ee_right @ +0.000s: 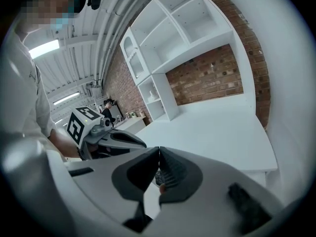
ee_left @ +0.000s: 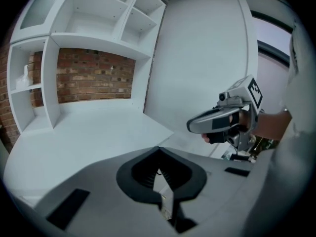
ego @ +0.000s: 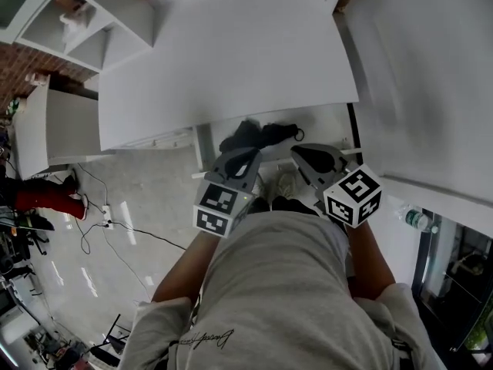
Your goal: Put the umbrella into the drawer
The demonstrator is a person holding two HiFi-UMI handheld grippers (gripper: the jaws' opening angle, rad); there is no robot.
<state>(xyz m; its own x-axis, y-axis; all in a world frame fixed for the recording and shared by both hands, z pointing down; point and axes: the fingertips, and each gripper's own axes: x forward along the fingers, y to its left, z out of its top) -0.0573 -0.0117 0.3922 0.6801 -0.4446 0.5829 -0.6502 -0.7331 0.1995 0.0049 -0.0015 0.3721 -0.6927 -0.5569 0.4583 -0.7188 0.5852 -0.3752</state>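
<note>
ok so both tools are clamped tight with nothing in them: left gripper (ego: 246,159) and right gripper (ego: 300,153), pads pressed together in their own views. The folded black umbrella (ego: 258,136) sits just past and below both tips, more in front of the left one. Its long axis runs crosswise to where the jaws point. Looks to me like it's lying inside the open drawer (ego: 327,126) under the white desk top (ego: 231,52), so probably only the closing is left.
</note>
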